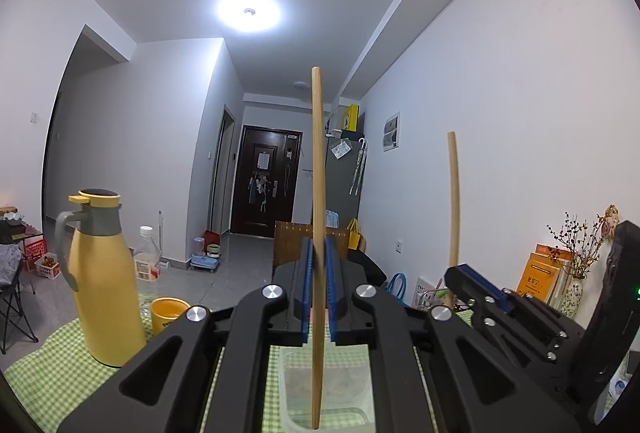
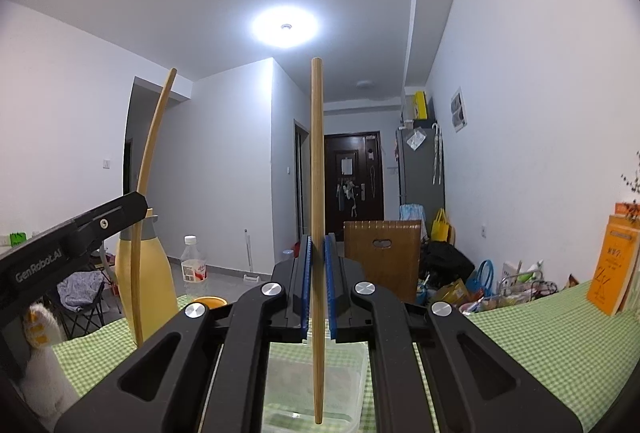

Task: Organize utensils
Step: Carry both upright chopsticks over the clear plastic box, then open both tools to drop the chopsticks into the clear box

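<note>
Two chopsticks are up off the table, one in each gripper. The left gripper (image 1: 318, 285) is clamped on the left chopstick (image 1: 318, 193), and the right gripper (image 2: 317, 289) is clamped on the right chopstick (image 2: 317, 193); in both, the blue pads press the wood from either side with no gap showing.

Each stick stands close to upright, its long axis vertical and crossing the level line of the fingers. The blunt, thicker end points at the ceiling and the tapered tip points down. Both tips hang over a clear plastic box (image 2: 356, 357) on the green checked cloth (image 2: 540, 333), and I cannot tell whether either tip touches it.

The step looks like carrying the pair to the box and setting it in. To do it well, keep both grips firm, since each stick is pinched low on its length and the long upper part could swing. Tilt the sticks toward level before lowering so they lie flat, side by side and pointing the same way. Steer clear of the yellow jug (image 1: 102, 285) and cup (image 1: 168, 313) nearby.
</note>
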`<state>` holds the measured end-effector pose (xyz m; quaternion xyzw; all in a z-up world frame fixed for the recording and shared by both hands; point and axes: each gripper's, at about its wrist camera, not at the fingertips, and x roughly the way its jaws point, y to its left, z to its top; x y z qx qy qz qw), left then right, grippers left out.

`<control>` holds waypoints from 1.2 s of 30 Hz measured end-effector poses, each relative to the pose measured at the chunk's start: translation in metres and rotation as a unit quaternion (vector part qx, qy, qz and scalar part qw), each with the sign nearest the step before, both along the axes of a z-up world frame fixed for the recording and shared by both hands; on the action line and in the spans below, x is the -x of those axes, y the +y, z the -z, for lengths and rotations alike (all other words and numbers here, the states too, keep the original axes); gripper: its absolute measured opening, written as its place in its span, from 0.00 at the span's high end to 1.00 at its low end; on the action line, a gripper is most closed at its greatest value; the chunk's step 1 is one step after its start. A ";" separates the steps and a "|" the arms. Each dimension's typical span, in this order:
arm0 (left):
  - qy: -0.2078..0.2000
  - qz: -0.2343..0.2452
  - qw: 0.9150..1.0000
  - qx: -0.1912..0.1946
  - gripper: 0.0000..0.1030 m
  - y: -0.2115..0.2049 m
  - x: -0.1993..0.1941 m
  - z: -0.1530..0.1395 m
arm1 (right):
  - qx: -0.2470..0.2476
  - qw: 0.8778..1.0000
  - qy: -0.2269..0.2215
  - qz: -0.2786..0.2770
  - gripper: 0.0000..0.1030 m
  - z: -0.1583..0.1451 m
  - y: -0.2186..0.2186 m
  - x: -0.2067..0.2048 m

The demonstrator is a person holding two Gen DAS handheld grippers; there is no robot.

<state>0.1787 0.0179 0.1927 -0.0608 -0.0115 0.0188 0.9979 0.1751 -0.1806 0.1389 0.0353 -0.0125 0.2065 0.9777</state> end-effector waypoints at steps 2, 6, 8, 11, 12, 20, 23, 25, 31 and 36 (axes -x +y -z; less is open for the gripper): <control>0.004 0.002 1.000 0.003 0.96 0.000 -0.009 0.002 | -0.004 1.000 0.010 -0.001 0.93 0.002 0.002 -0.010; 0.016 -0.002 1.000 0.006 0.96 -0.002 -0.032 0.011 | -0.011 0.999 0.037 -0.003 0.93 0.010 0.005 -0.030; 0.023 -0.002 1.000 0.010 0.96 0.000 -0.044 0.017 | -0.013 0.999 0.048 -0.003 0.93 0.016 0.007 -0.038; 0.041 -0.003 0.999 0.010 0.96 0.000 -0.063 0.030 | -0.012 0.998 0.063 -0.005 0.93 0.025 0.010 -0.048; 0.045 -0.003 0.999 0.010 0.96 0.001 -0.067 0.034 | -0.011 0.998 0.069 -0.006 0.93 0.029 0.011 -0.051; 0.095 0.004 0.995 0.008 0.96 0.010 -0.095 0.070 | 0.015 0.996 0.091 -0.012 0.93 0.044 0.016 -0.055; 0.109 0.007 0.994 0.001 0.96 0.013 -0.100 0.079 | 0.026 0.994 0.108 -0.015 0.93 0.050 0.016 -0.058; 0.114 0.011 0.993 -0.005 0.96 0.016 -0.098 0.082 | 0.035 0.993 0.115 -0.016 0.93 0.053 0.015 -0.056; 0.115 0.003 0.993 0.001 0.29 0.039 -0.082 0.081 | 0.056 0.991 0.121 -0.007 0.39 0.054 0.000 -0.052; 0.112 -0.005 0.994 0.011 0.07 0.054 -0.059 0.077 | 0.057 0.989 0.139 0.005 0.11 0.055 -0.018 -0.044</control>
